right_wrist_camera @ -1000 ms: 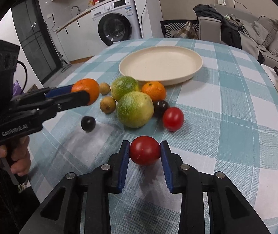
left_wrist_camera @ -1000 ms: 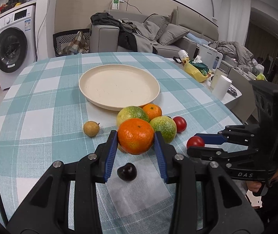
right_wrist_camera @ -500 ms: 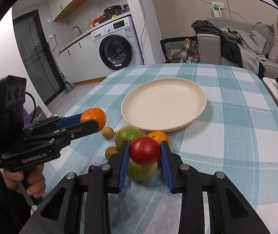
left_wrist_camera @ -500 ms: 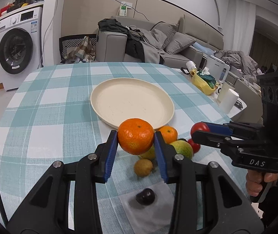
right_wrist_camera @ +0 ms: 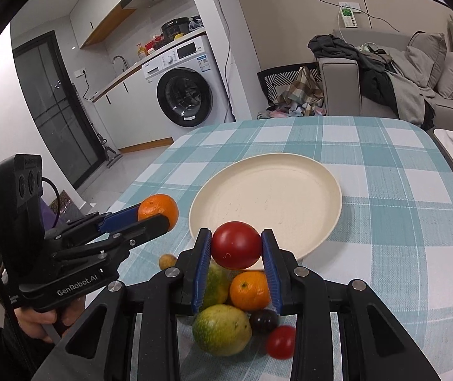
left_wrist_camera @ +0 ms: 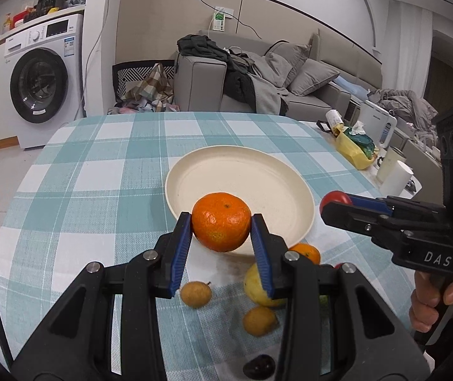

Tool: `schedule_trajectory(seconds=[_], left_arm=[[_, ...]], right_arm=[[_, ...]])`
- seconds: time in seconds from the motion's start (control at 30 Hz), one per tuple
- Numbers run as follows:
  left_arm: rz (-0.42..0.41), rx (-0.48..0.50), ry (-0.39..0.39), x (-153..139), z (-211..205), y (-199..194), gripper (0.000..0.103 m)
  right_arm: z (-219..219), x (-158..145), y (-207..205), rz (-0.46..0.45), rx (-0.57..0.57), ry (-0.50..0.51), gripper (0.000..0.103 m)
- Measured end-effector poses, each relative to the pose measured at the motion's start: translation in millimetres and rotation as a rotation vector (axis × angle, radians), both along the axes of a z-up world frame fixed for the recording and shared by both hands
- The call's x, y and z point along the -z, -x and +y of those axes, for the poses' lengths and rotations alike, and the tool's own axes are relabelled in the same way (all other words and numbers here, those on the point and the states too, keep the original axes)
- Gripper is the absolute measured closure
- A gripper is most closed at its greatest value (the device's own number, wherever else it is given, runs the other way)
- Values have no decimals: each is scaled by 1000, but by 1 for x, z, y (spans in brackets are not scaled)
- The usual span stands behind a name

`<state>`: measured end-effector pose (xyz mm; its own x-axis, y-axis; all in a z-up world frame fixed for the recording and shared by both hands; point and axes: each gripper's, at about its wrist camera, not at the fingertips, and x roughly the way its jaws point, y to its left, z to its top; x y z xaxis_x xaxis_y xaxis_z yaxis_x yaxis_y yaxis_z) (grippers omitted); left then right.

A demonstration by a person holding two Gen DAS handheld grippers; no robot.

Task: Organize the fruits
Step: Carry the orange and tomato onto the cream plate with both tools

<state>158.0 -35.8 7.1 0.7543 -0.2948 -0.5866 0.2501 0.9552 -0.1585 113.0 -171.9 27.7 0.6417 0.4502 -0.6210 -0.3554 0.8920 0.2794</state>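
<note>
over the near rim of the cream plate [left_wrist_camera: 299, 190], the left gripper [left_wrist_camera: 221, 231] holds a mandarin [left_wrist_camera: 221, 220], its blue jaws closed against both sides of the fruit and lifted clear of the desk [left_wrist_camera: 83, 190]. beside it, in the left wrist view, the right gripper [left_wrist_camera: 334, 204] comes in from the right with a red tomato [left_wrist_camera: 334, 197] pinched at its tip, just off the plate's right edge; a hand [left_wrist_camera: 432, 298] grips its handle below.

seen from the right wrist, the right gripper [right_wrist_camera: 236, 249] has its jaws shut on the tomato [right_wrist_camera: 236, 249], which hangs above the front rim of the plate [right_wrist_camera: 321, 177]. the left gripper [right_wrist_camera: 158, 212] reaches in from the left with the mandarin [right_wrist_camera: 156, 208] clamped at its end, just left of the plate, and a hand [right_wrist_camera: 36, 320] shows under its body.

the plate has nothing on it and sits on the teal-and-white checked cloth of the desk [right_wrist_camera: 401, 222]. the other fruit lies on the cloth on the near side of the plate: a second, smaller mandarin [right_wrist_camera: 248, 290], two green-yellow fruits [right_wrist_camera: 221, 333] close together, a dark plum-like fruit [right_wrist_camera: 263, 320], a small red tomato [right_wrist_camera: 280, 342] touching or nearly touching it, and a small brown round fruit [right_wrist_camera: 167, 261] off to the left. the left wrist view shows two such brown fruits [left_wrist_camera: 195, 293] near each other.
</note>
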Motion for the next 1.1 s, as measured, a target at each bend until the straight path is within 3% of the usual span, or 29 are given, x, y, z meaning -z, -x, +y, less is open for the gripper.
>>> schedule_trajectory(seconds=[0.5, 1.1], left_arm=[[22, -117, -44, 15, 0, -40, 68], [44, -116, -101, 30, -17, -53, 68]], right_arm=[[-5, 19, -33, 63, 22, 17, 70], [-3, 32, -44, 79, 36, 64, 70]])
